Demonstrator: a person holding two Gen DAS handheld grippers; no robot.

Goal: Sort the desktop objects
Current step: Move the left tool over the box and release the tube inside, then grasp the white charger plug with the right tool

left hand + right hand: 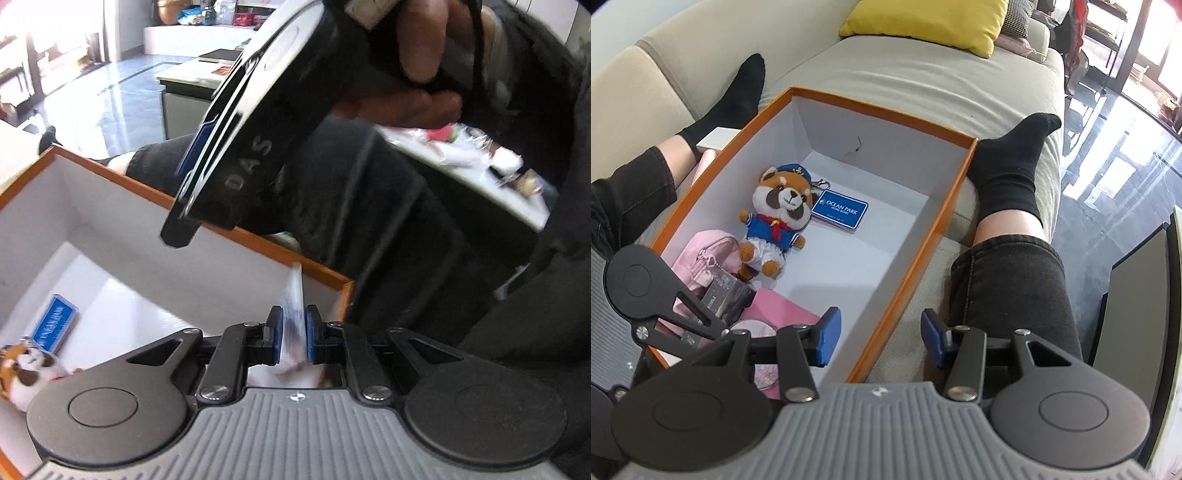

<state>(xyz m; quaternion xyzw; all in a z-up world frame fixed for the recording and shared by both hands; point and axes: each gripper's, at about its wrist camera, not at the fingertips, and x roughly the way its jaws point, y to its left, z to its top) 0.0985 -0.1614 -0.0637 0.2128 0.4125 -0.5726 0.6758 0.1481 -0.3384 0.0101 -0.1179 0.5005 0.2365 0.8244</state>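
Note:
My left gripper (294,334) is shut on a thin white packet (293,295), held over the near corner of the orange box (303,260). My right gripper (880,338) is open and empty, straddling the box's right wall (919,254). Inside the box lie a red panda plush (775,218), a blue Ocean Park tag (840,210), a pink pouch (713,251), a dark small box (729,295) and a pink card (783,310). The right gripper also shows from the side in the left wrist view (199,158).
The box rests on a beige sofa (905,77) between a person's legs in black socks (1008,162). A yellow cushion (927,18) lies at the back. A dark table edge (1137,295) stands at the right.

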